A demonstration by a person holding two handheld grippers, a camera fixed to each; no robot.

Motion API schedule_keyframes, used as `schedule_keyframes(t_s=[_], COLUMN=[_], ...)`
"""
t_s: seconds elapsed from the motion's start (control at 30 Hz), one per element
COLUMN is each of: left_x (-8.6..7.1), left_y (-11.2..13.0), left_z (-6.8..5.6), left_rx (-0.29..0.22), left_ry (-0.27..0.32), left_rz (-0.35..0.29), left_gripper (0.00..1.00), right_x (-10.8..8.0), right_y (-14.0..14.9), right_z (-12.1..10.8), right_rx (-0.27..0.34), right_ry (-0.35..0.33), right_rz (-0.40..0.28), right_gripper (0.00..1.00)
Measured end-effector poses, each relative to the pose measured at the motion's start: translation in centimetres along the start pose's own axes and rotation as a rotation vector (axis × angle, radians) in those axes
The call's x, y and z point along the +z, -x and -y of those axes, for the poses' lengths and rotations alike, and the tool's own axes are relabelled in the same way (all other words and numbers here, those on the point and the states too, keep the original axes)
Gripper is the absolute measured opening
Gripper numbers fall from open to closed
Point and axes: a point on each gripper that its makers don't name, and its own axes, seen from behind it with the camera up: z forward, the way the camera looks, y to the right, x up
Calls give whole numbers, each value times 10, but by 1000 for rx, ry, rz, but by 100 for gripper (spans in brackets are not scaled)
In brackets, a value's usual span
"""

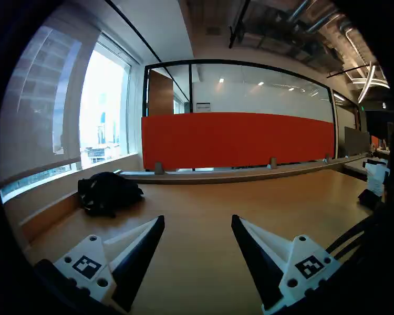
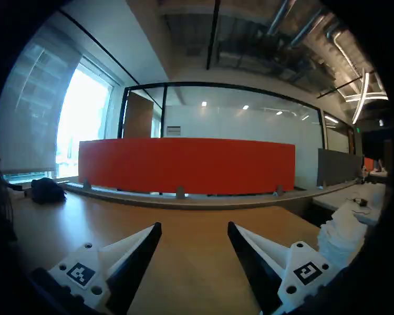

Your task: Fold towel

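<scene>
White towels are waiting at the side, both claws are spreading wide

White towels [image 2: 344, 231] are lying in a pile at the right edge of the right gripper view, by the right end of the wooden counter [image 2: 92, 215], off to the side of the right claw [image 2: 193, 226] and not touching it. This claw is hovering over bare wood with fingers wide apart, holding nothing. The left claw [image 1: 197, 217] is hovering the same way, wide and gripping nothing. A black bag [image 1: 107, 193] is sitting near the window [image 1: 105, 115], and an orange panel [image 1: 239, 139] is standing along the counter's far edge.
</scene>
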Motion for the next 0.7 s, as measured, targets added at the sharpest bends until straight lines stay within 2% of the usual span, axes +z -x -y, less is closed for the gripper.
schedule_keyframes(t_s=[0.3,0.7], left_x=[1,-1], left_y=[12,19], left_z=[0,1], left_rx=[2,2], left_ry=[-3,-3], left_rz=[-9,-4], left_gripper=[94,94], right_x=[3,0], right_y=[22,35], right_z=[-3,-6], right_rx=[22,20], right_ry=[5,9], right_rz=[6,8], right_gripper=[98,98])
